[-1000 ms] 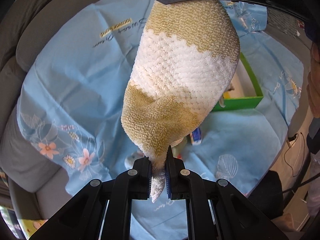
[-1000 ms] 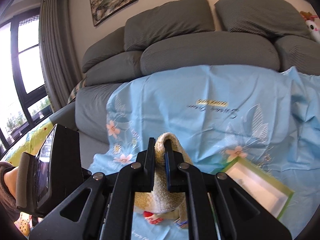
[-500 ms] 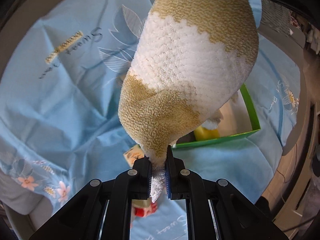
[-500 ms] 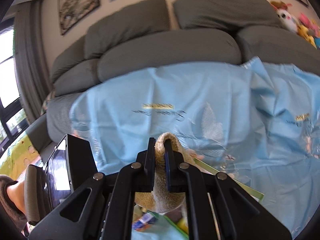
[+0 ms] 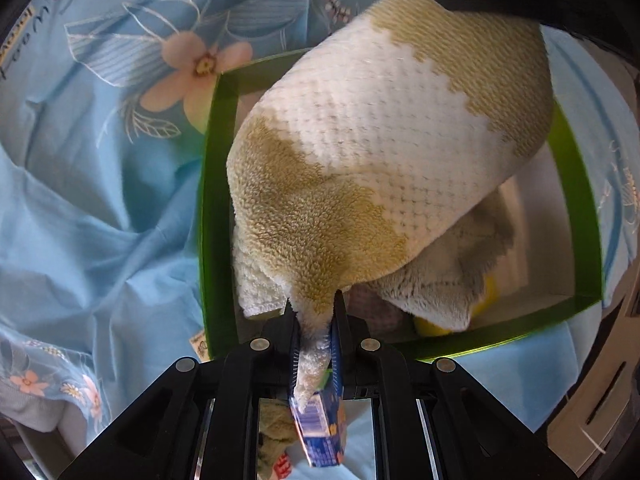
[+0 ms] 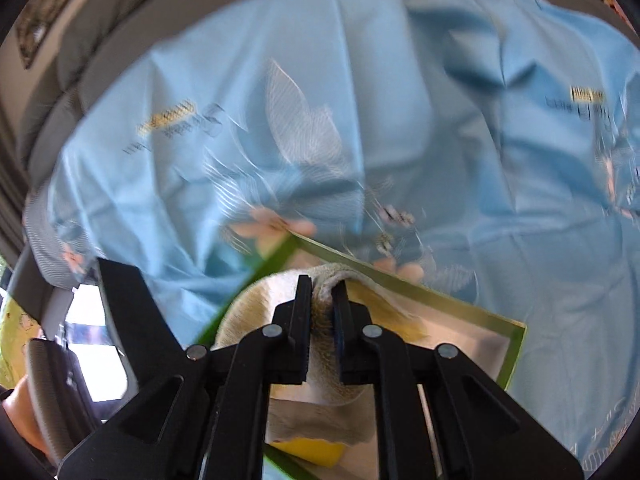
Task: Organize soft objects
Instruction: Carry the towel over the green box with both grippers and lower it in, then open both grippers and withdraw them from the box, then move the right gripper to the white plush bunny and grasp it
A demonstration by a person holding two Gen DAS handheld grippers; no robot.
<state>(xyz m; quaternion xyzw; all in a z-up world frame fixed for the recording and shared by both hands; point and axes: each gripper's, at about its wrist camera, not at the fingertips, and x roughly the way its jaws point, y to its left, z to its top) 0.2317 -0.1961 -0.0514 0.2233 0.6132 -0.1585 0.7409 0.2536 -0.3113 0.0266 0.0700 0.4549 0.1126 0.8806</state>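
Note:
A tan-and-white plush towel (image 5: 380,152) hangs stretched between both grippers, low over a green-rimmed box (image 5: 210,200). My left gripper (image 5: 314,320) is shut on one tan corner of it. In the right wrist view my right gripper (image 6: 322,292) pinches a fold of the towel (image 6: 256,300) above the box (image 6: 512,352); its jaws are opening slightly while the fold still sits pressed between the pads. Inside the box lie a grey-white plush toy (image 5: 452,280) and a yellow soft item (image 5: 432,326), both partly hidden by the towel.
A light blue floral sheet (image 5: 100,220) covers a grey sofa (image 6: 60,80) under the box. A small blue carton (image 5: 320,436) lies on the sheet just below my left fingers, outside the box. A hand (image 6: 16,408) shows at the lower left of the right wrist view.
Both grippers came down with the towel and moved over the green box, which now fills the left wrist view. The right gripper tilted downward, away from the sofa back.

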